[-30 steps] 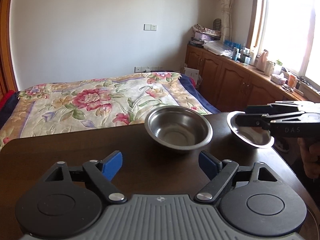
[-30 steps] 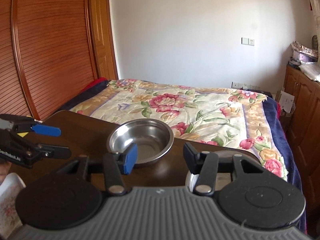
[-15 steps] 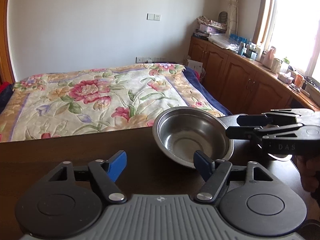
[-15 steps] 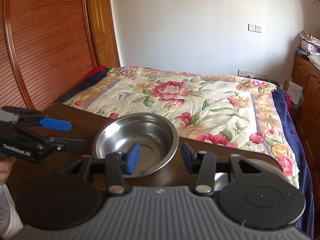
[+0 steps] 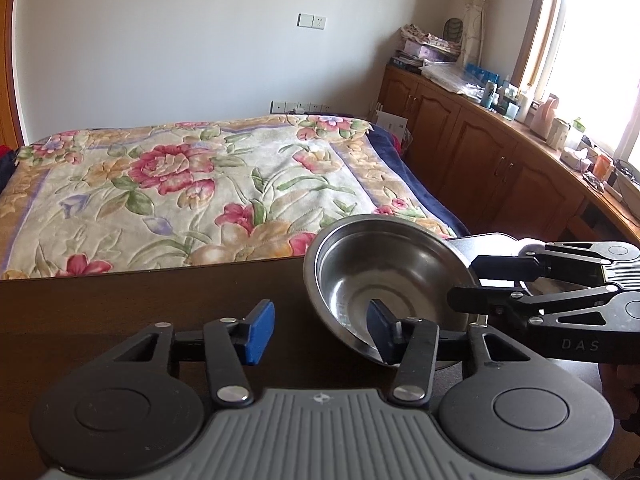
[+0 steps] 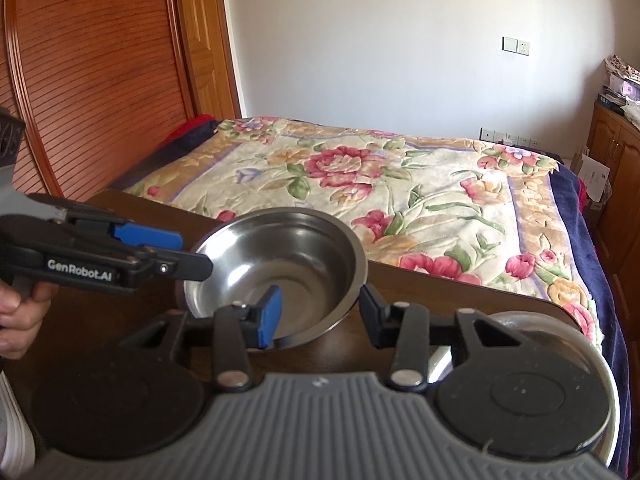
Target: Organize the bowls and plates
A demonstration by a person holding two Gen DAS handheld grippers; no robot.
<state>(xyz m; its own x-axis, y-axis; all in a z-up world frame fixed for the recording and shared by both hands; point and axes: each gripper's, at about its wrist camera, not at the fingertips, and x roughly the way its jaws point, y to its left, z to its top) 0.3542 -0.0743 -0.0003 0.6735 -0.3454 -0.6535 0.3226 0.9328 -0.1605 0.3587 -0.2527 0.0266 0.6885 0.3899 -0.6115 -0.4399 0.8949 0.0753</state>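
Observation:
A steel bowl point(image 5: 384, 276) point(image 6: 288, 256) sits on the dark wooden table point(image 5: 120, 300). My left gripper point(image 5: 320, 332) is open, its right finger inside the bowl's near rim and its left finger over bare table. My right gripper point(image 6: 322, 316) is open too and straddles the bowl's rim, with its left pad inside and its right finger outside. Each view shows the other gripper at the bowl's side: the right gripper point(image 5: 464, 282) and the left gripper point(image 6: 188, 254). A second steel bowl point(image 6: 560, 328) point(image 5: 488, 240) lies to the right, mostly hidden.
Just past the table's far edge is a bed with a floral cover point(image 5: 180, 184). Wooden cabinets point(image 5: 500, 160) with clutter on top line the right wall under a window. A wooden door point(image 6: 100, 80) stands at the left. A white object point(image 6: 12, 440) shows at the lower left edge.
Both grippers have closed in on the steel bowl from opposite sides. The right gripper's left pad and the left gripper's right finger have moved in over the bowl.

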